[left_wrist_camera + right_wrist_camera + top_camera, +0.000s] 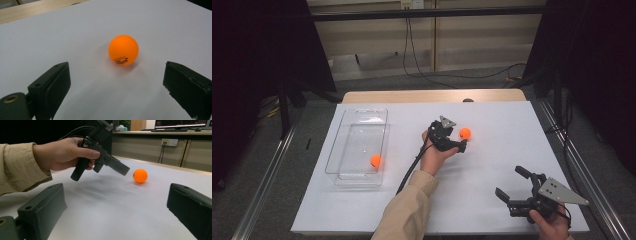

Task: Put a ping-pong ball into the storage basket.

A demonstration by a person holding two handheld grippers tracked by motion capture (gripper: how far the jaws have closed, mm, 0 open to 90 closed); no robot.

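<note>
A: Small glossy orange ball with dark print (123, 50) sits loose on the white counter (75, 37), just ahead of the left gripper (460, 139) and between the lines of its two black fingers (58, 82), touching neither.

B: And those fingers are spread wide, nothing held. In the high view the ball lies just beyond the fingertips.

A: The right gripper (512, 184) hovers low, well back from that ball, its fingers (41, 211) also wide apart and empty. From its camera you see the other hand (62, 153) angling its gripper down toward the ball.

B: Progress check: a second orange ball (375, 160) already lies in the clear rectangular plastic tray (357, 117), well off to the side behind the left gripper's fingers.

A: So I'd judge one ball is stowed and one is left. What remains: closing on this ball, lifting it, carrying it over to the tray and letting go.

B: It's round and slick, so it may roll if nudged.
</note>
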